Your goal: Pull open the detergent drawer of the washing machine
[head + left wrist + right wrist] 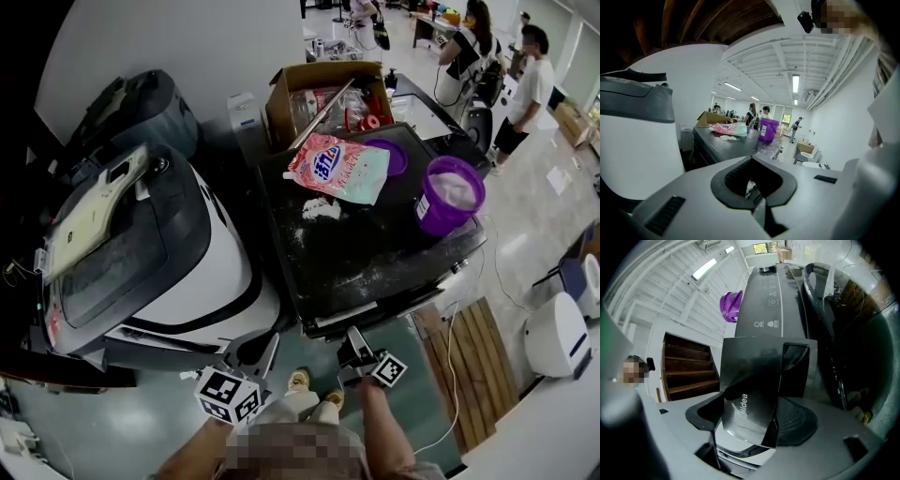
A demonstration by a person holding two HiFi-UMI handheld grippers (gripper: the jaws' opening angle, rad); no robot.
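Within right tool (751, 420), detergent drawer (754, 376)

"Midea" brand on dark detergent drawer (749, 401), detergent bag (339, 167) print unreadable

Head camera stares steeply down; my right claw's (747, 423) camera hugs the detergent drawer (754, 380); all share the purple bucket (450, 195).
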